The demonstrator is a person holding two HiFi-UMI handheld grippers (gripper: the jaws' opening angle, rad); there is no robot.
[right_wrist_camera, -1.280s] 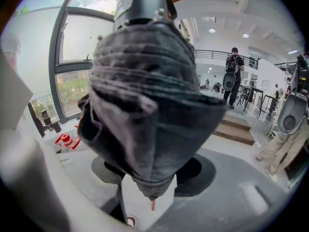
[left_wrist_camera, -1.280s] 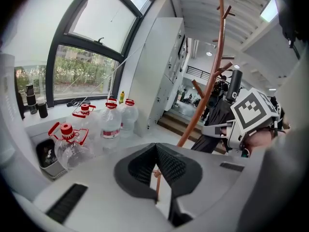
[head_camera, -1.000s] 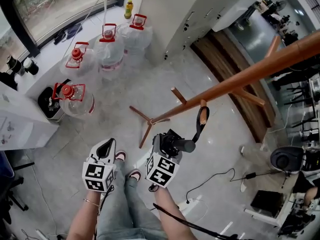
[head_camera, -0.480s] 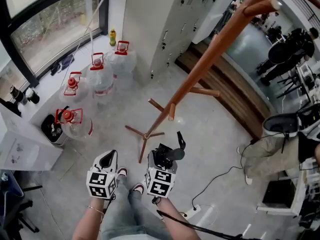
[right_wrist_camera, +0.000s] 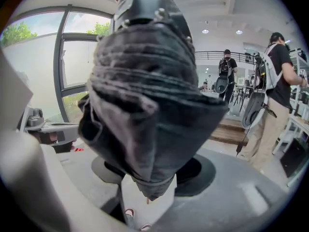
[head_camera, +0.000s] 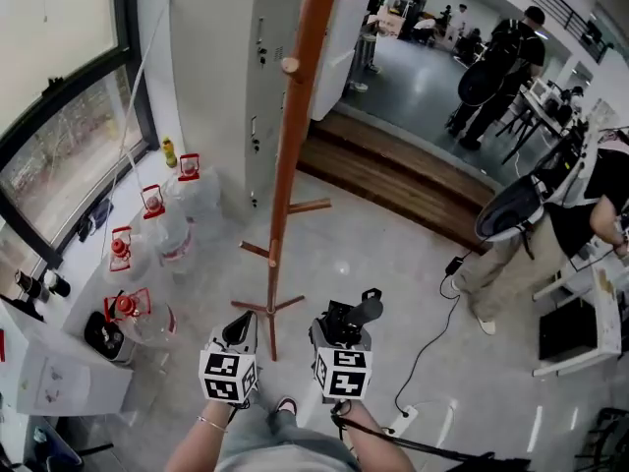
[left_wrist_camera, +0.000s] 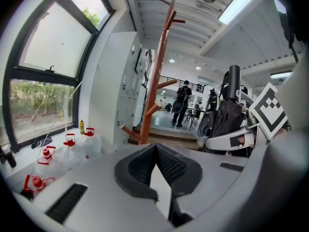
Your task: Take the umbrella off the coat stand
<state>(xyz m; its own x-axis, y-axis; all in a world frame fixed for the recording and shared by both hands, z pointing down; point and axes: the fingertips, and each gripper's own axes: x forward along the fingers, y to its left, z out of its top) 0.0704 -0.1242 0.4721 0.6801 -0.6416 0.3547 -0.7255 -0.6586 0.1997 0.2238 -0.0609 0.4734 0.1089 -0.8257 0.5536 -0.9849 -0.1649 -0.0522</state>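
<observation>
Right gripper view showed our right gripper (head_camera: 346, 334) clamped on the folded umbrella (right_wrist_camera: 145, 95), near us and clear of the coat stand (head_camera: 291, 136) farther left, the left gripper (left_wrist_camera: 155, 151) closed and empty; we feared slack fabric might slip.

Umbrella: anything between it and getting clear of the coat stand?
Nothing visible. The umbrella is clamped in the right tool, apart from the coat stand, to its right in the head view; no peg hooks it.
</observation>
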